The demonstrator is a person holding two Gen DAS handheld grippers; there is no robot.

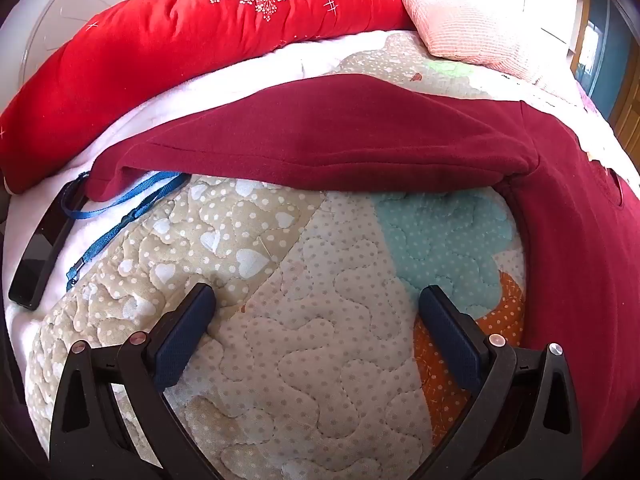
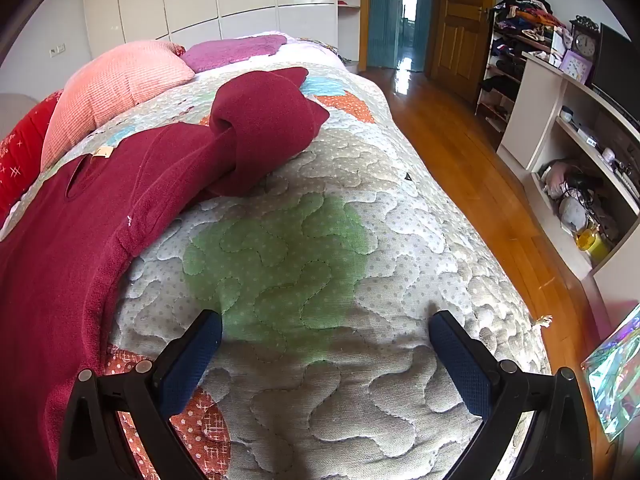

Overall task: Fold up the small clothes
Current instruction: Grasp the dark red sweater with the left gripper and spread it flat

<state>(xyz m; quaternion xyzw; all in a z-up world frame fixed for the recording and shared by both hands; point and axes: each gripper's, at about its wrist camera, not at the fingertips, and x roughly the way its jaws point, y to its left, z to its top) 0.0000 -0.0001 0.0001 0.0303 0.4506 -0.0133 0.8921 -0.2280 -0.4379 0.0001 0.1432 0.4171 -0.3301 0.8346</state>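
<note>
Room: bedroom, quilted bedspread [image 2: 320, 380] covering the bed, wooden floor [image 2: 460, 152] running along its right edge, shelving [image 2: 568, 148] beyond.
Garment: dark red sweater [image 2: 80, 220] lying spread across the middle of the bed, body toward the near edge, neck opening facing up.
Sleeve on the left: stretching out flat [image 1: 320, 136] toward the bed's left edge, cuff lying near a blue lanyard [image 1: 120, 208] and a black phone [image 1: 38, 256].
Sleeve on the right: bunching in a loose heap [image 2: 264, 120] toward the far right part of the bed, not yet laid over the body.
Left gripper [image 1: 316, 304]: hovering over bare quilt just beside the sweater, jaws standing wide apart, holding nothing.
Right gripper [image 2: 326, 328]: hovering over the green patch, jaws likewise wide apart, holding nothing.
Progress: looking like the very start; no fold showing anywhere.
Remaining: bringing both sleeves in, then folding the body.
Background: red quilt [image 1: 160, 40] and pink pillow [image 2: 120, 76] sitting along the far edge.
</note>
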